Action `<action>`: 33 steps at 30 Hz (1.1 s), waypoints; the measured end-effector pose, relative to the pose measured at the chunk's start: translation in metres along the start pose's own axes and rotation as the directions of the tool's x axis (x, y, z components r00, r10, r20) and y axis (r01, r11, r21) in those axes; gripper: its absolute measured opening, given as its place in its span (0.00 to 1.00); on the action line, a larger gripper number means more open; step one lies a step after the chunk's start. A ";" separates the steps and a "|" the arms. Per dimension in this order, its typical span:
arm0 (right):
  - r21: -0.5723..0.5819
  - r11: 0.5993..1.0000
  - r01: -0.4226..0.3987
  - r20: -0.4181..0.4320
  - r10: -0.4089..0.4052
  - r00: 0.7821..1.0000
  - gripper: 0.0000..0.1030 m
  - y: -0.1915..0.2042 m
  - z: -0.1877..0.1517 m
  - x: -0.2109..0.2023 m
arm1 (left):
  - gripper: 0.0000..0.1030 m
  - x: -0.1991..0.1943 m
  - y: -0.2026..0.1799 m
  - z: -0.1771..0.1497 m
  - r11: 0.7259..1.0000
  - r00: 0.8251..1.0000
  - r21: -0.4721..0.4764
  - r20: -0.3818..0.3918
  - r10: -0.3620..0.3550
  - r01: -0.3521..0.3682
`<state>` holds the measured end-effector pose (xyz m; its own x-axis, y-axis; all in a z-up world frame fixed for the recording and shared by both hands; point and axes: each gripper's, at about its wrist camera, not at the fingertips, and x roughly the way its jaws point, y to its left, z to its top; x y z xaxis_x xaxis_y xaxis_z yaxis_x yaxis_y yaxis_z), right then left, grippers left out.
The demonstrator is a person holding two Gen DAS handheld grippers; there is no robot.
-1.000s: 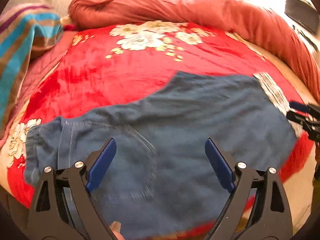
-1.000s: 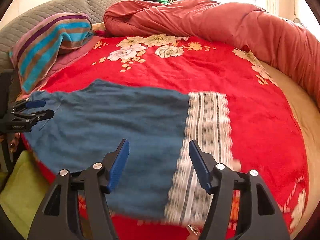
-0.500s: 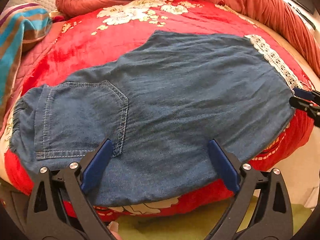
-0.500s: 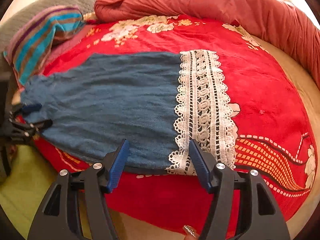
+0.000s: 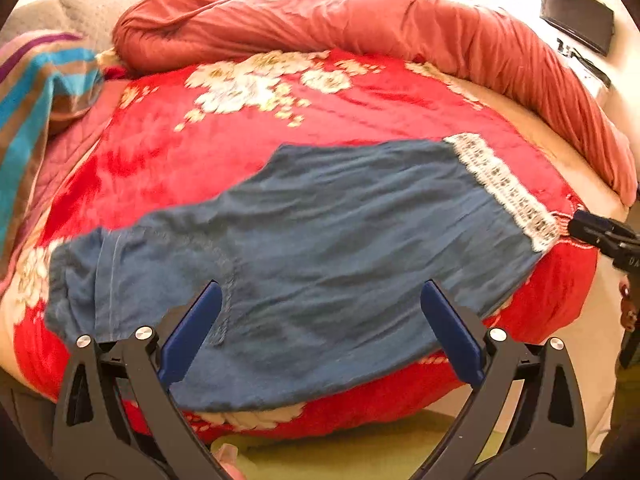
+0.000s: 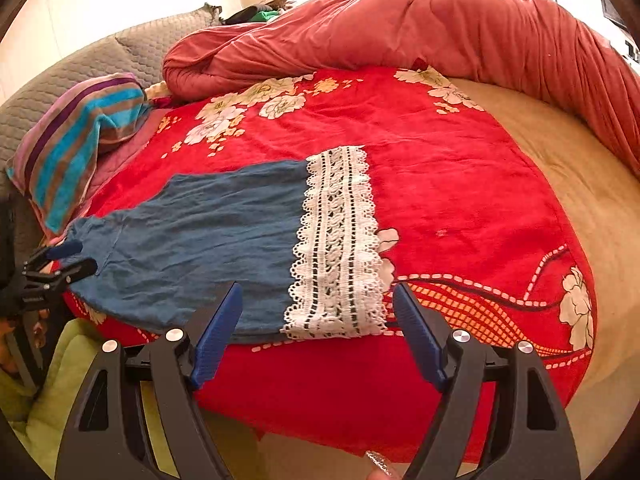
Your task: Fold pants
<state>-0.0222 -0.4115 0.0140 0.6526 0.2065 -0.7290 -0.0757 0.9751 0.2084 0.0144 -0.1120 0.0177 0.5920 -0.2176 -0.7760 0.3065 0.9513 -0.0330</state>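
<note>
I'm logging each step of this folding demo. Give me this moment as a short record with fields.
garment: blue pants, spread flat, one fold along their length
hem: white lace trim, at the right end
surface: red floral blanket on a bed
left gripper: open, near the waist end, holding nothing
right gripper: open, at the hem end, holding nothing
background: rolled red duvet; striped pillow

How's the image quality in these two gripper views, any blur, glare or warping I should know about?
Left wrist view: motion blur smears the pants and their lace hem; the background wall is blown out white. Right wrist view: sharper, with the lace hem crisp, though the background is overexposed too. Both views: fisheye bends the bed's red blanket into a dome, with dark corners.
</note>
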 end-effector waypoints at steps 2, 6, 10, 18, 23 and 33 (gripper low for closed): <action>0.009 1.000 -0.005 -0.002 0.005 1.000 0.74 -0.003 -0.002 0.001 | 0.91 0.002 -0.011 0.012 1.000 1.000 0.028 0.010 -0.010 0.010; 0.024 0.999 -0.023 -0.013 0.023 1.000 0.74 -0.006 -0.003 0.009 | 0.91 0.014 -0.028 0.035 0.997 0.999 0.073 0.016 -0.036 0.035; 0.037 0.999 -0.037 -0.015 0.038 0.999 0.74 -0.006 -0.004 0.017 | 0.91 0.037 -0.043 0.060 0.993 0.999 0.115 -0.005 -0.039 0.039; 0.101 0.992 -0.072 -0.046 0.077 0.996 0.74 -0.015 -0.004 0.044 | 0.91 0.112 -0.068 0.112 0.972 0.986 0.201 -0.136 -0.093 0.119; 0.163 0.980 -0.110 -0.039 0.118 0.992 0.74 -0.022 -0.005 0.053 | 0.88 0.159 -0.082 0.133 0.958 0.971 0.225 -0.200 -0.133 0.177; 0.194 0.964 -0.180 -0.001 0.183 0.983 0.62 -0.028 0.000 0.066 | 0.61 0.213 -0.119 0.139 0.909 0.931 0.276 -0.283 -0.233 0.311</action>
<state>0.0227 -0.4250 -0.0400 0.6270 0.3817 -0.6791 -0.0439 0.8877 0.4584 0.2080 -0.3024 -0.0561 0.2691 -0.3621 -0.8925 0.6688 0.7370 -0.0974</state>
